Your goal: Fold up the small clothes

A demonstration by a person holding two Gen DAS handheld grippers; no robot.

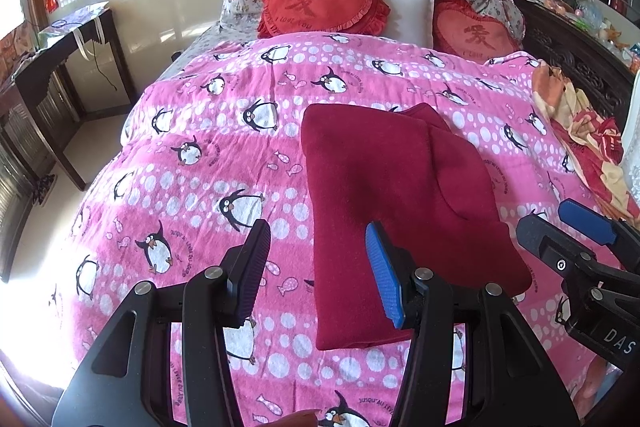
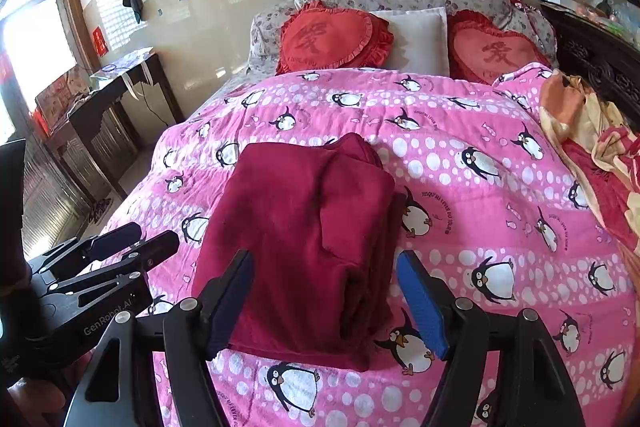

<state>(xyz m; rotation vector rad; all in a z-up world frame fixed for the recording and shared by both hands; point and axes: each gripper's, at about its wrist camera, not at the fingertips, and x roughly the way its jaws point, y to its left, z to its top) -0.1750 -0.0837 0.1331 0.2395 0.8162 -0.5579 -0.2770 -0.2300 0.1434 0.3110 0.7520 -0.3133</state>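
Note:
A dark red garment (image 1: pixel 400 203) lies folded into a long rectangle on the pink penguin blanket (image 1: pixel 192 147); it also shows in the right wrist view (image 2: pixel 304 239). My left gripper (image 1: pixel 320 271) is open and empty, above the garment's near left edge. My right gripper (image 2: pixel 326 301) is open and empty, its fingers straddling the garment's near end from above. The right gripper also shows at the right edge of the left wrist view (image 1: pixel 576 239), and the left gripper at the left edge of the right wrist view (image 2: pixel 120 247).
Two red heart cushions (image 1: pixel 320 1) and a white pillow (image 1: pixel 412 11) lie at the head of the bed. A crumpled orange and red cloth (image 1: pixel 584 139) lies at the bed's right side. A dark wooden desk (image 1: pixel 60 67) stands to the left.

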